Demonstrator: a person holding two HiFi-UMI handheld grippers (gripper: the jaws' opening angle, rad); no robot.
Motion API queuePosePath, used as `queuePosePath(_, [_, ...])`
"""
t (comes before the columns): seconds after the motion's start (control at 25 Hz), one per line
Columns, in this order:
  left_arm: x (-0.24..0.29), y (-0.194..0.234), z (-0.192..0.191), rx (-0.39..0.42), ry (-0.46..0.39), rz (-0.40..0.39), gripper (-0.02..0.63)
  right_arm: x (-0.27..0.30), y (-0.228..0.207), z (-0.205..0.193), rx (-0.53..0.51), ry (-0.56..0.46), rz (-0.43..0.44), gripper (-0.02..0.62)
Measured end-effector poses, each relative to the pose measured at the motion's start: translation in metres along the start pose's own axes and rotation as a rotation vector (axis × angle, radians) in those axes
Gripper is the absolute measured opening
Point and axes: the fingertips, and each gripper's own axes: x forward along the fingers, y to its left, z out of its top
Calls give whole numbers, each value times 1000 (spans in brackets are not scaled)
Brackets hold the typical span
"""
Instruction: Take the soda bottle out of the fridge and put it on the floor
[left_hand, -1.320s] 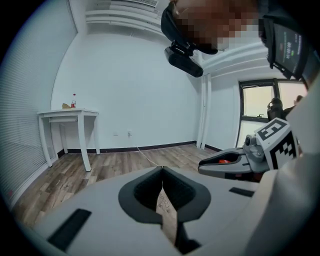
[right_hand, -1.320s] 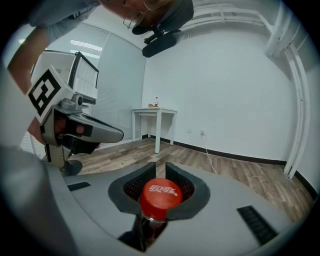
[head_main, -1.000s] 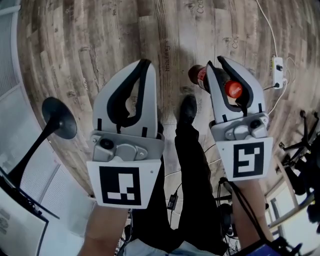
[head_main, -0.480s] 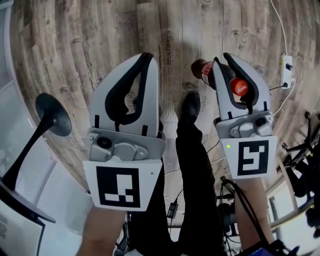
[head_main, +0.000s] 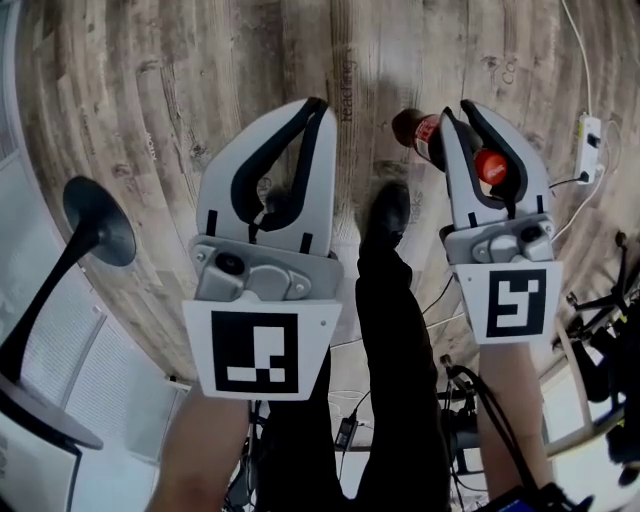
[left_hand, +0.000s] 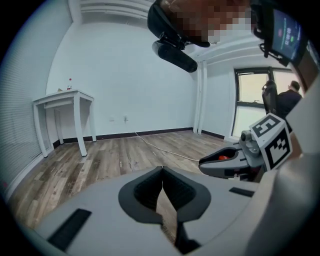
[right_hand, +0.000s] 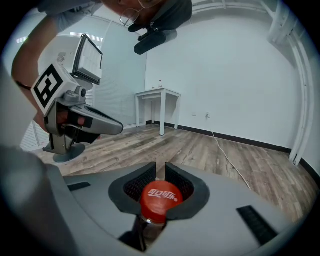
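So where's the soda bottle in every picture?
Head view: upper right, the soda bottle hangs from the right claw, red cap nearest the camera.
Left gripper view: middle right, only the red cap peeks out of the right claw.
Right gripper view: bottom centre, the red cap is pinched between the jaws.
Shared landmark: the white table, in both gripper views; the head view misses it.

The floor (head_main: 180, 90) is showing matt, grainy grey-brown wood planks. The left tool (head_main: 318, 103) and right tool (head_main: 462, 105) are showing smooth matt grey plastic, their pads (right_hand: 136, 185) looking black and ribbed. The cap (right_hand: 159, 196) is gleaming, glossy red plastic, on a dark shiny bottle (head_main: 420, 135). The trousers (head_main: 395, 330) are looking like black matt cloth.
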Motion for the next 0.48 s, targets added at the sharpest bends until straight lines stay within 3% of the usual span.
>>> queuePosePath(0.16, [6, -4, -14, 31, 15, -21, 17, 4, 1, -12, 6, 6, -2, 71])
queuePosePath(0.48, [16, -1, -30, -27, -1, -20, 17, 14, -1, -31, 20, 14, -14, 71])
